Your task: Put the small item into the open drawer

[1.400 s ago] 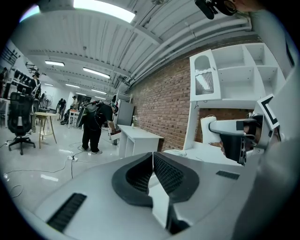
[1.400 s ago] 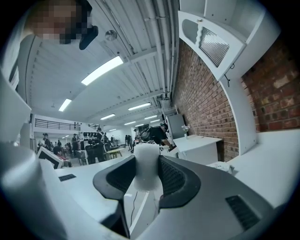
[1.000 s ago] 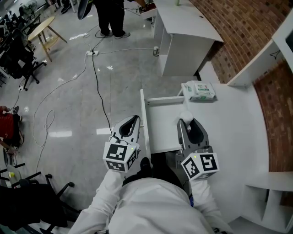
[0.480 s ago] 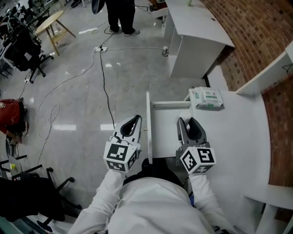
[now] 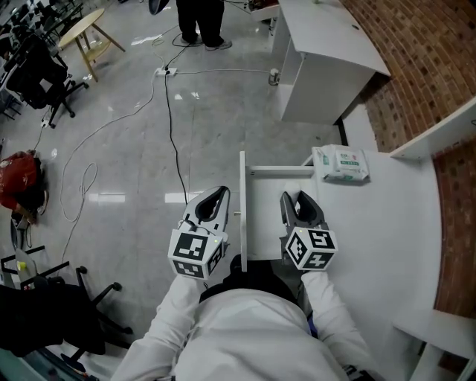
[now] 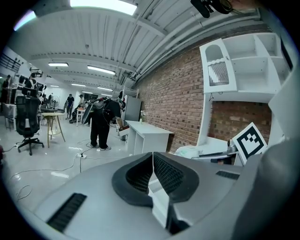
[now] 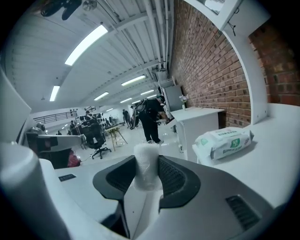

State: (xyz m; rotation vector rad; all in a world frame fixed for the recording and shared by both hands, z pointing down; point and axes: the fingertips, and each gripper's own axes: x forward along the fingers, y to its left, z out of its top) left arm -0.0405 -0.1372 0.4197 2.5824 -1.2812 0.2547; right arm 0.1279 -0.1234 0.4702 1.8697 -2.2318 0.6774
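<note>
A small white wrapped roll (image 7: 146, 154) sits pinched between the pads of my right gripper (image 7: 147, 162). In the head view that right gripper (image 5: 297, 202) hovers over the right side of the open white drawer (image 5: 264, 212), which is pulled out from the white table (image 5: 379, 223). The drawer's inside looks bare. My left gripper (image 5: 216, 201) hangs just left of the drawer's front panel, above the floor. Its jaws (image 6: 152, 159) are shut, tips touching, with nothing between them.
A pack of wet wipes (image 5: 341, 164) lies on the table by the drawer's far right corner, also seen as the wipes pack (image 7: 224, 140). A white cabinet (image 5: 327, 52) stands beyond. Cables (image 5: 167, 111) run over the floor; a person (image 5: 201, 18) stands far off.
The right gripper with the white roll has shifted a little left, from the drawer's right edge to over its inside. The left gripper has hardly moved.
</note>
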